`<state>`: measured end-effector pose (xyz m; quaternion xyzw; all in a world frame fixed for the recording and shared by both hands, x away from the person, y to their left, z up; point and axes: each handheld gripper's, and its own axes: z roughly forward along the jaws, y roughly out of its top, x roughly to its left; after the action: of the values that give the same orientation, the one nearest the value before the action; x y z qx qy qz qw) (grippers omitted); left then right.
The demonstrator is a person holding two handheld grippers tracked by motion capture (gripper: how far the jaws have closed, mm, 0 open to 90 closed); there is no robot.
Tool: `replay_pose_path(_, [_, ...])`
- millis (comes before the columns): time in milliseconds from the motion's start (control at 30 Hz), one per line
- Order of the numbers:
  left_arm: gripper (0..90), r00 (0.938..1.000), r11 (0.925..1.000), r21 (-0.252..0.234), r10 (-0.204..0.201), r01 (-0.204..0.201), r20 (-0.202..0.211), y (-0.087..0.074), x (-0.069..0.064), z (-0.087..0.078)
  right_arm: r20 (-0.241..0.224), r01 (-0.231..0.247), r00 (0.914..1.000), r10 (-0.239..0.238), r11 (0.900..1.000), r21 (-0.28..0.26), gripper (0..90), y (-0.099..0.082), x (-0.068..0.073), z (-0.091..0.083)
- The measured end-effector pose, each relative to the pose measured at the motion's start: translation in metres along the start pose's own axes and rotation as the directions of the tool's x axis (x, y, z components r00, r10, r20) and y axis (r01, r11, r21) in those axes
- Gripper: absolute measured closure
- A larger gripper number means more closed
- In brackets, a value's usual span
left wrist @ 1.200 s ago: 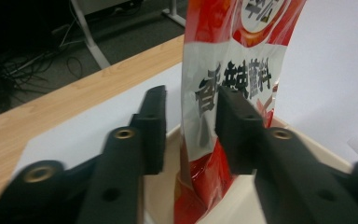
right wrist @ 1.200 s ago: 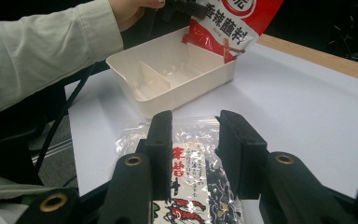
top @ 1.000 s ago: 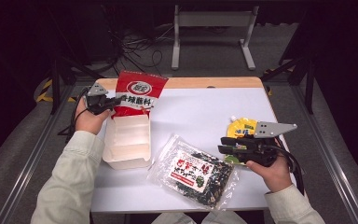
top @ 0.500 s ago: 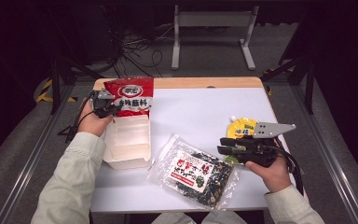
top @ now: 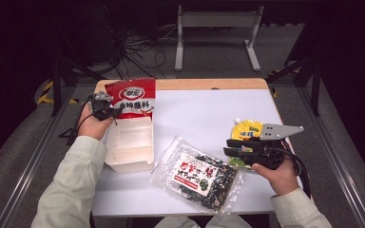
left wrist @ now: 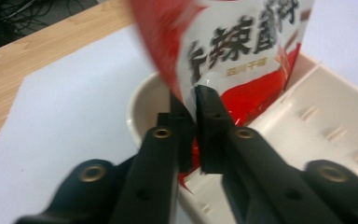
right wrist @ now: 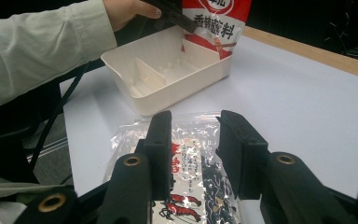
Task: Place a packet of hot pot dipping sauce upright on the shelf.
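My left gripper [top: 116, 113] [left wrist: 195, 95] grips the lower edge of a red snack bag [top: 132, 97] [left wrist: 242, 42] [right wrist: 216, 18] at the far end of a white divided tray [top: 129, 147] [left wrist: 326, 116] [right wrist: 168, 70]. The bag's bottom hangs into the tray. The jaws have just been opening a little, and the bag's edge is still pinched between the pads. My right gripper [top: 228, 146] [right wrist: 196, 116] hovers open and empty at the right. It points at a clear packet of seaweed snacks [top: 197, 173] [right wrist: 193, 158] lying flat on the table.
A yellow spouted pouch [top: 247, 129] lies right beside the right gripper. The white table top [top: 204, 114] has a wooden strip along its far edge. The person's sleeved forearms reach in from the near side. Cables and a metal stand are on the floor beyond.
The left hand has shifted the red bag slightly left at the tray's far end and tilted it. The right gripper and the seaweed packet have stayed put.
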<state>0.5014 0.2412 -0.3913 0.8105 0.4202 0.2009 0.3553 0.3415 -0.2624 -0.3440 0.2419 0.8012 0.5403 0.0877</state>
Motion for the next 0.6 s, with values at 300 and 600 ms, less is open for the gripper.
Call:
replay_pose_path(300, [48.8,0.9972,0.9941,-0.081,-0.070,0.072,0.025,0.001,-0.004,-0.020,0.023,0.004,0.9997,-0.004,1.0000,0.009,64.1,0.000,-0.002,-0.001])
replay_pose_path(600, [30.0,0.9956,0.9856,-0.141,-0.094,0.094,0.006,-0.008,-0.021,-0.053,0.096,0.036,0.9945,-0.040,0.9981,0.051,62.6,0.001,-0.004,-0.001])
